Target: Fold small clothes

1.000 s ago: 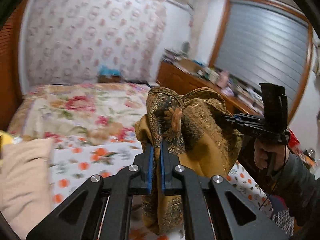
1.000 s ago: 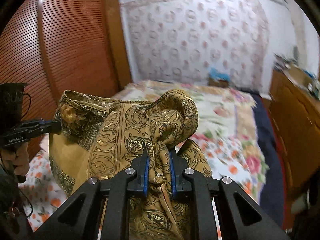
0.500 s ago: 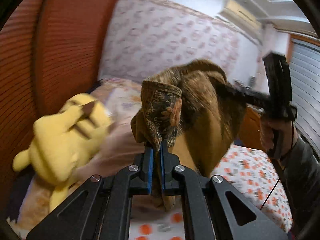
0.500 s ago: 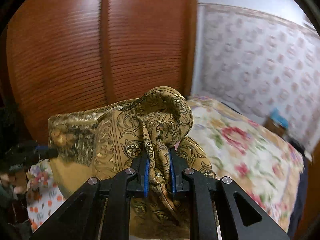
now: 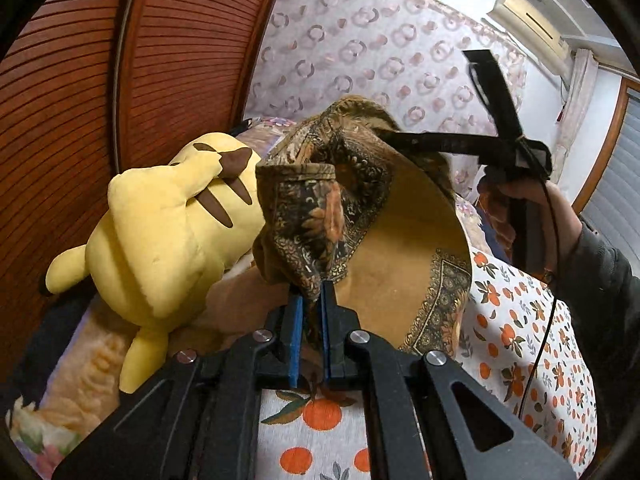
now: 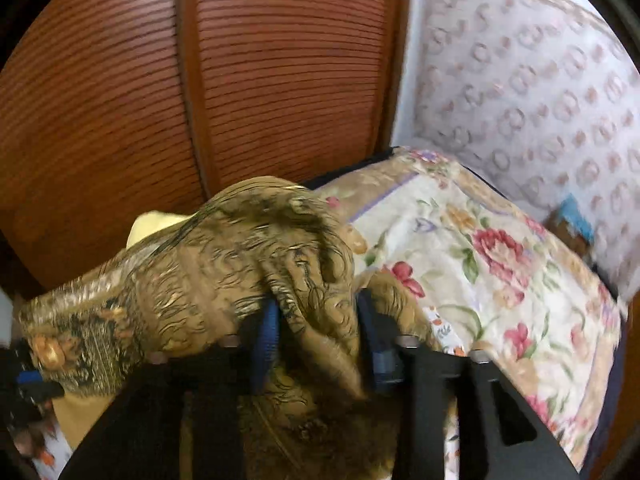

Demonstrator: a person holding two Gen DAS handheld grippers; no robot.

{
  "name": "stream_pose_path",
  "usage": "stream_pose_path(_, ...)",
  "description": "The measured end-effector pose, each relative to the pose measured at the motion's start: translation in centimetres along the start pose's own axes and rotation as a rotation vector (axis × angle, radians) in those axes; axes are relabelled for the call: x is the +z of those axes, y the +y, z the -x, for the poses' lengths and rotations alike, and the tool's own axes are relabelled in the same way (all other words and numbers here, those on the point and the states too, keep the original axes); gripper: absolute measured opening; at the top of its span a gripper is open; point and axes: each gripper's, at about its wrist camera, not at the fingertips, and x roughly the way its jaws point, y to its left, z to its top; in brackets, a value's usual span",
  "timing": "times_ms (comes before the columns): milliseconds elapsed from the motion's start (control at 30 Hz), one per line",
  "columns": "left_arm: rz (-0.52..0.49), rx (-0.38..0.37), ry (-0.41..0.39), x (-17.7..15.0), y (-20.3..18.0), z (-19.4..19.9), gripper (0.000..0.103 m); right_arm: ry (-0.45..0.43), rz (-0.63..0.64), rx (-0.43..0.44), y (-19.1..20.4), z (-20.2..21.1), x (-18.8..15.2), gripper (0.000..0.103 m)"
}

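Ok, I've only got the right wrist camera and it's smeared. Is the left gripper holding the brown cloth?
Observer: Yes. The left gripper has a patterned corner of the brown cloth between its pads, though its jaws are starting to open.
Operator: What's the pale yellow thing behind the cloth?
Observer: A yellow plush toy, lying on the bed beside the wooden wardrobe doors, left of the cloth in the left wrist view.
Operator: Can you see my right gripper from there?
Observer: Yes. The right gripper has its tip at the cloth's upper fold. Its jaws are opening with cloth between them.
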Motion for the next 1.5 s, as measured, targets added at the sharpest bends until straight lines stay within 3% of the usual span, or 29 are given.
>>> stream_pose_path(67,-0.015,0.010,-0.008,0.2,-0.1,0.7,0.026,-0.017,-0.025,-0.024,-0.5,1.4,-0.1,0.061)
stream_pose_path(133,-0.029,0.003,-0.017,0.3,-0.1,1.2,0.039,-0.034,-0.032,-0.043,0.2,2.8,-0.3,0.064)
stream_pose_path(200,-0.049,-0.002,-0.030,0.3,-0.5,2.1,0.045,-0.050,-0.050,-0.042,0.2,4.5,-0.9,0.065)
stream_pose_path(233,-0.060,0.003,-0.033,0.3,-0.7,2.5,0.049,-0.058,-0.053,-0.041,2.0,6.6,-2.2,0.065)
stream_pose_path(333,-0.104,-0.003,-0.059,0.2,-2.0,3.8,0.084,-0.091,-0.070,-0.046,3.4,10.2,-5.6,0.067)
stream_pose_path(433,-0.163,-0.028,-0.060,0.0,-3.7,4.9,0.098,-0.114,-0.111,-0.047,4.7,13.9,-9.8,0.069)
stream_pose_path(533,-0.212,-0.042,-0.085,-0.3,-5.8,6.2,0.103,-0.134,-0.142,-0.061,5.9,17.0,-13.0,0.070)
stream_pose_path(967,-0.323,-0.130,-0.142,-2.7,-13.8,10.2,0.103,-0.205,-0.289,-0.173,10.7,30.5,-25.2,0.080)
stream_pose_path(1300,-0.394,-0.172,-0.185,-3.9,-19.3,13.7,0.103,-0.305,-0.377,-0.381,15.9,40.5,-29.4,0.080)
stream_pose_path(1500,-0.408,-0.167,-0.217,-3.9,-21.2,15.8,0.103,-0.374,-0.407,-0.475,17.8,44.3,-31.4,0.080)
